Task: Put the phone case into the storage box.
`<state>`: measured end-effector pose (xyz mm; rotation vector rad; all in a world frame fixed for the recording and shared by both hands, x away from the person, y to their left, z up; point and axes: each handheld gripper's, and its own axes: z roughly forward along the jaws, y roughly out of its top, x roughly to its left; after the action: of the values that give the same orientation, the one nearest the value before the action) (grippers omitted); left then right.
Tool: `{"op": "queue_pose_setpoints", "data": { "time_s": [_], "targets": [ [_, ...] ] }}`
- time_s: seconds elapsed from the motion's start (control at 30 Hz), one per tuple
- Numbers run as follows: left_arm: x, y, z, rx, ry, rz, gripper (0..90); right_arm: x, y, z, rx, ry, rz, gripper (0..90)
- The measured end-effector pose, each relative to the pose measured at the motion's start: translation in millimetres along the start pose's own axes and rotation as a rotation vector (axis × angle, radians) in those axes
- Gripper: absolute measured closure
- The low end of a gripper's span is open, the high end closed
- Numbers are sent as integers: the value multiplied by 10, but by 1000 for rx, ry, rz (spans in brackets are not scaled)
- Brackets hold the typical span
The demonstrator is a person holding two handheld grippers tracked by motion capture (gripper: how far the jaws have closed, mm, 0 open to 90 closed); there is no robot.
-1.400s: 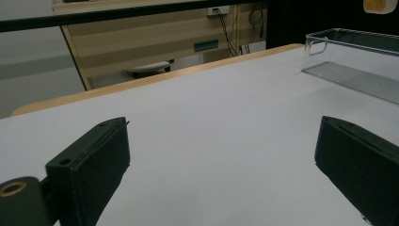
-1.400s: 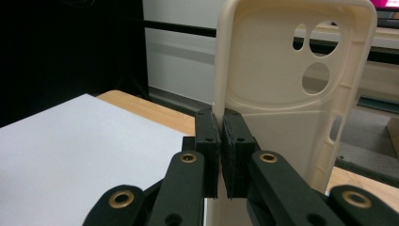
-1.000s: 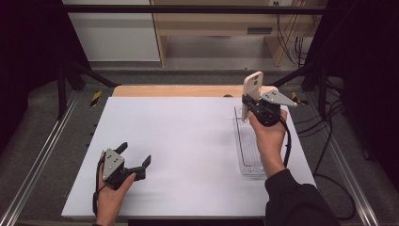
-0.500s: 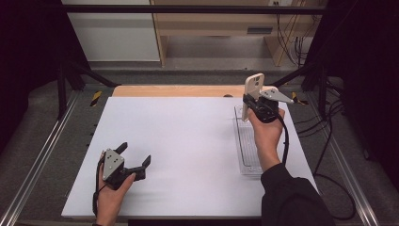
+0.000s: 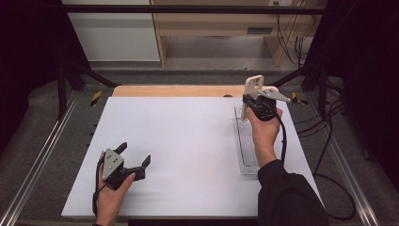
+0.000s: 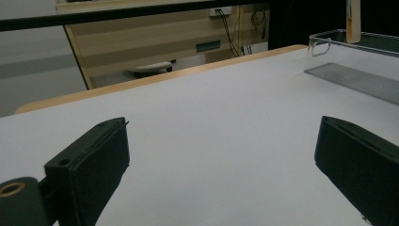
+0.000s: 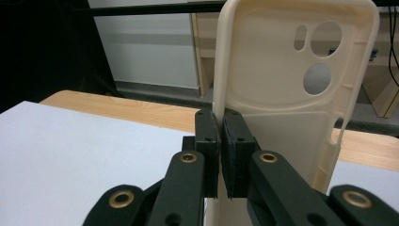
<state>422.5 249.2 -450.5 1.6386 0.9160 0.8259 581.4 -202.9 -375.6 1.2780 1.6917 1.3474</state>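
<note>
While the left gripper (image 5: 134,157) rests, the phone case (image 5: 251,96) has sunk toward the clear tray (image 5: 246,146)

Wooden shelving (image 5: 221,28), grey floor (image 5: 207,59), dark surroundings.

1. The left gripper (image 5: 133,159) is black, with a grey three-cornered plate on top and two blunt, block-like jaws.
2. A black cable trails from it past the bare left hand (image 5: 110,197).
3. The right gripper (image 7: 219,141) has matte black jaws, flat ribbed pads and brass-coloured pivot rings.
4. It carries a grey plate and a black cable too.
5. The right arm wears a dark long sleeve (image 5: 287,197).
</note>
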Motion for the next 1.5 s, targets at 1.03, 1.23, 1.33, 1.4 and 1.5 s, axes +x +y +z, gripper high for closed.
{"op": "queue_pose_setpoints", "data": {
  "time_s": [1.03,1.23,1.33,1.4,1.5],
  "targets": [
    [14,-4,-2,-2,1,-6,26,-54,-172,268,43,-59,44,863],
    [17,-3,-3,-3,0,-6,26,-56,-184,288,46,-61,47,863],
    [15,-4,-1,-2,0,-5,26,-55,-187,292,49,-61,45,863],
    [14,-4,-1,-2,-1,-5,26,-57,-192,297,49,-63,47,863],
    [14,-2,-2,-3,0,-5,26,-61,-202,306,52,-63,55,863]
  ]
}}
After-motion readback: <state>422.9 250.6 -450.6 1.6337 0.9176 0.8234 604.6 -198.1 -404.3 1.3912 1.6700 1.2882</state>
